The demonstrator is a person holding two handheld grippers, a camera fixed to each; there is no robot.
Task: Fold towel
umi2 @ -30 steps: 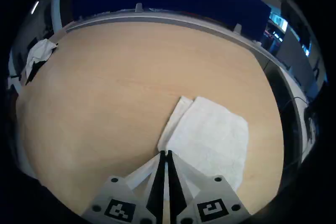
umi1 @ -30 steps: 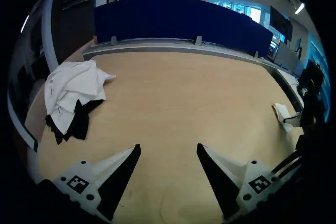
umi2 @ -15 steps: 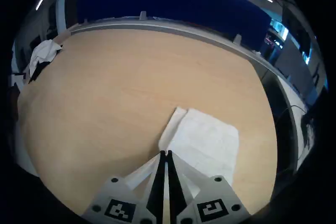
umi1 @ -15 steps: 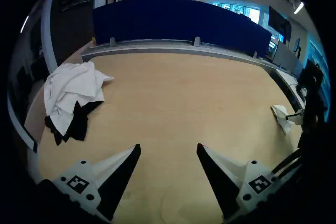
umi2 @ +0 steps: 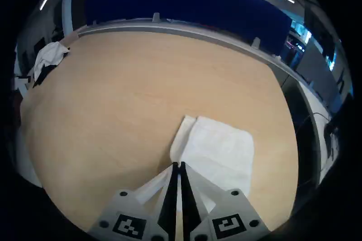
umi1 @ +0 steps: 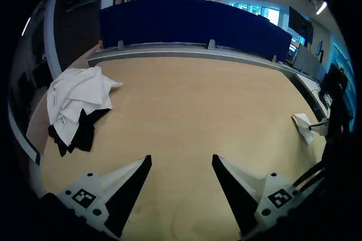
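Observation:
A white towel (umi2: 219, 148) lies folded on the wooden table (umi2: 135, 87), with one flap doubled over along its left edge. My right gripper (umi2: 178, 164) is shut, its fingertips pinching the towel's near corner. In the left gripper view the same towel (umi1: 302, 123) is a small white shape at the table's far right edge, and the right gripper (umi1: 319, 128) is at it. My left gripper (umi1: 181, 157) hangs open over bare wood, well to the left of the towel, with nothing between its fingers.
A heap of white and black clothes (umi1: 77, 98) sits at the table's left edge, also seen as clothes (umi2: 47, 55) far left in the right gripper view. A blue divider (umi1: 190, 19) runs along the back edge. Dark office gear stands past the right edge.
The right gripper has drawn back and up slightly with the towel's corner; the towel looks smaller and shifted nearer. The left gripper has hardly moved.

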